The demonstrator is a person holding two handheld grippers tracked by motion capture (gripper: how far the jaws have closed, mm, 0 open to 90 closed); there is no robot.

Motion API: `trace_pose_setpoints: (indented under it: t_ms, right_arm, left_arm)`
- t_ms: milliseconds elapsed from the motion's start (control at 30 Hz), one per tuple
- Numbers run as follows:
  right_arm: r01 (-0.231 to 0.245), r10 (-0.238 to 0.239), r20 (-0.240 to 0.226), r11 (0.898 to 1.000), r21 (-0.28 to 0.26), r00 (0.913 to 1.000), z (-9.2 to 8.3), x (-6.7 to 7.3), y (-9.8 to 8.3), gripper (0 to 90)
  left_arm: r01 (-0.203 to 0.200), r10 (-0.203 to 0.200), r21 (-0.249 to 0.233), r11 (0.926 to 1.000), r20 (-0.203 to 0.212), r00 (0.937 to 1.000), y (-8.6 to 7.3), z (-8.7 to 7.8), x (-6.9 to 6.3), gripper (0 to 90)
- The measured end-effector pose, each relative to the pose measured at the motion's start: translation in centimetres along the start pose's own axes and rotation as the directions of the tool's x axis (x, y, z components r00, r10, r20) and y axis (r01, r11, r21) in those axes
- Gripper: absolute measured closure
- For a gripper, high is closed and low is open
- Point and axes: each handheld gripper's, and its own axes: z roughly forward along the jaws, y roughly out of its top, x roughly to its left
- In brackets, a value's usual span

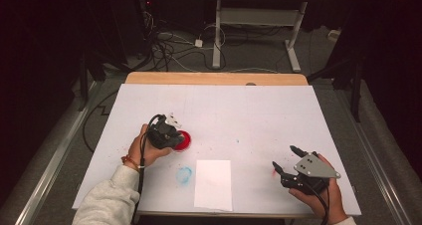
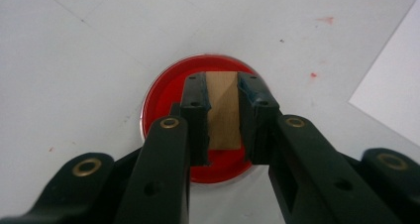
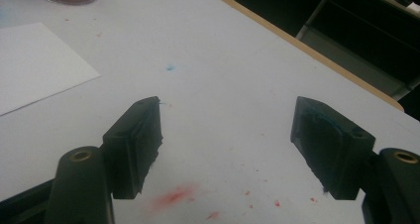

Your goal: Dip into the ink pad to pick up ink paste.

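The left tool (image 2: 225,115) clamps a wooden stamp block (image 2: 224,110) directly over the red ink pad (image 2: 163,92); the right tool (image 3: 228,149) gapes, empty.

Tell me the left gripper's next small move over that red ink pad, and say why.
Probably lift the wooden stamp straight up off the red ink pad and carry it toward the white sheet. The left gripper is shut on the stamp over the pad, and the sheet looks unmarked.
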Motion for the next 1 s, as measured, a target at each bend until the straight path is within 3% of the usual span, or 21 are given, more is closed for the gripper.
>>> trace_pose_setpoints:
  t_ms: [367, 667, 1000]
  right_arm:
    - [0.005, -0.005, -0.001, 1.0, -0.002, 1.0, -0.1, 0.1, 0.1, 28.3]
    - [0.005, -0.005, -0.005, 1.0, 0.0, 1.0, 0.1, 0.1, 0.2, 28.3]
    - [0.005, -0.005, -0.015, 1.0, 0.002, 0.9999, 0.6, 0.2, 0.4, 28.3]
  left_arm:
    - [0.057, -0.055, -0.033, 0.9978, 0.059, 0.9967, -0.7, 0.4, 0.9, 74.0]
    - [0.065, -0.063, -0.029, 0.9975, 0.052, 0.9967, -0.6, 0.5, 0.7, 74.0]
    - [0.077, -0.074, -0.043, 0.9961, 0.071, 0.9948, -0.9, 0.6, 1.0, 74.0]
